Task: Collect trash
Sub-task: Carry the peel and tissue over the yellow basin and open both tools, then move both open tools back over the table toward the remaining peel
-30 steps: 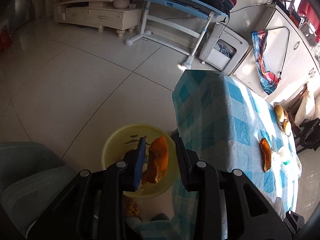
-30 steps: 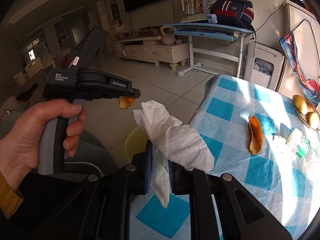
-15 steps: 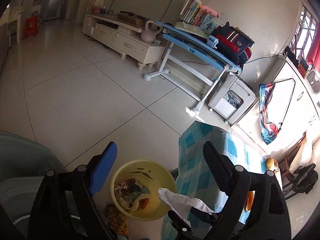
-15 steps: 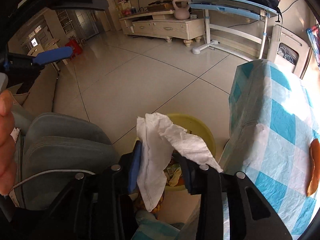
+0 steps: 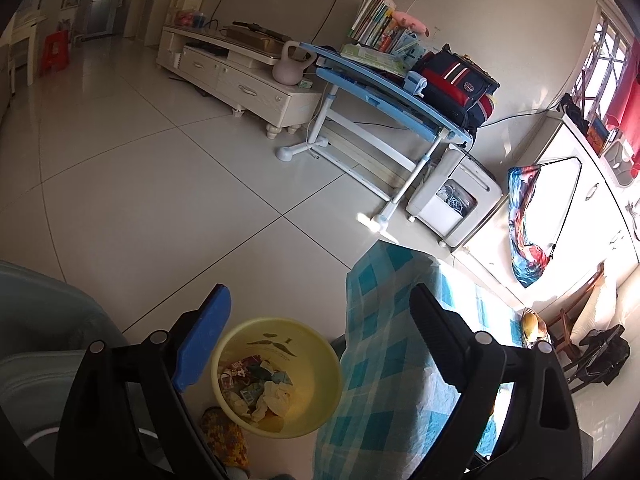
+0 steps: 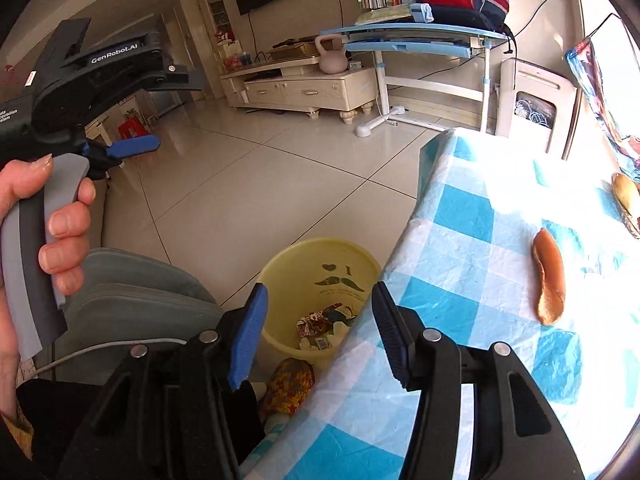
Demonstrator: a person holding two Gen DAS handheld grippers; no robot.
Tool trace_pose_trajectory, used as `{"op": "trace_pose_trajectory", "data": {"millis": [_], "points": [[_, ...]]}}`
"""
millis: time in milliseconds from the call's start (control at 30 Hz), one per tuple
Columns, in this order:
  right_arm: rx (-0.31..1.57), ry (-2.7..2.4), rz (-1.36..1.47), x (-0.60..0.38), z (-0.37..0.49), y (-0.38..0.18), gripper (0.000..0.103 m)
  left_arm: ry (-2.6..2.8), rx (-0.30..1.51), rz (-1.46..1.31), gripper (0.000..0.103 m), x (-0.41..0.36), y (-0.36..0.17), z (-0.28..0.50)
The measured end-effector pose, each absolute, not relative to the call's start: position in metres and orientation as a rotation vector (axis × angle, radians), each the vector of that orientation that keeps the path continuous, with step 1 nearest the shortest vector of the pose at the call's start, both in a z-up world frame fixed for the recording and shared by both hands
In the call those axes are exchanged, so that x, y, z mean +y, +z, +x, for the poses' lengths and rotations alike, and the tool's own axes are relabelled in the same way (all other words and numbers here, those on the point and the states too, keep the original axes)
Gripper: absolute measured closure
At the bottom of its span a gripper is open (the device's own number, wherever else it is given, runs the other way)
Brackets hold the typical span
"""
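We can't identify most scraps in the round yellow plastic waste bin, though a crumpled white tissue lies inside. The left gripper and right gripper, jaws just opened with nothing between, hover above it. An orange peel strip lies on the blue-checked tablecloth beside the bin.
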State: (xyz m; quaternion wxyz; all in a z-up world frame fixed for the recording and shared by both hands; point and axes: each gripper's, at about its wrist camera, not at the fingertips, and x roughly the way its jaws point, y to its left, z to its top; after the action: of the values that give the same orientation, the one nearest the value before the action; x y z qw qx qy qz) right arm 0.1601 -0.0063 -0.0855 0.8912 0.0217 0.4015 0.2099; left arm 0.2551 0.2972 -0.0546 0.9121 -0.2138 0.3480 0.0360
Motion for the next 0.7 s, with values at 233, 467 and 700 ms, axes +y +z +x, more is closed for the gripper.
{"op": "trace_pose_trajectory", "data": {"millis": [233, 467, 700], "points": [[0.819, 0.346, 0.052, -0.050, 0.123, -0.083, 0.044, 0.056, 0.747, -0.384, 0.015, 0.278, -0.059, 0.257], [0.824, 0.244, 0.050, -0.099, 0.105, -0.083, 0.044, 0.001, 0.780, -0.279, 0.015, 0.243, -0.062, 0.260], [0.837, 0.148, 0.040, -0.150, 0.108, -0.078, 0.044, -0.114, 0.840, -0.144, 0.015, 0.179, -0.071, 0.265]]}}
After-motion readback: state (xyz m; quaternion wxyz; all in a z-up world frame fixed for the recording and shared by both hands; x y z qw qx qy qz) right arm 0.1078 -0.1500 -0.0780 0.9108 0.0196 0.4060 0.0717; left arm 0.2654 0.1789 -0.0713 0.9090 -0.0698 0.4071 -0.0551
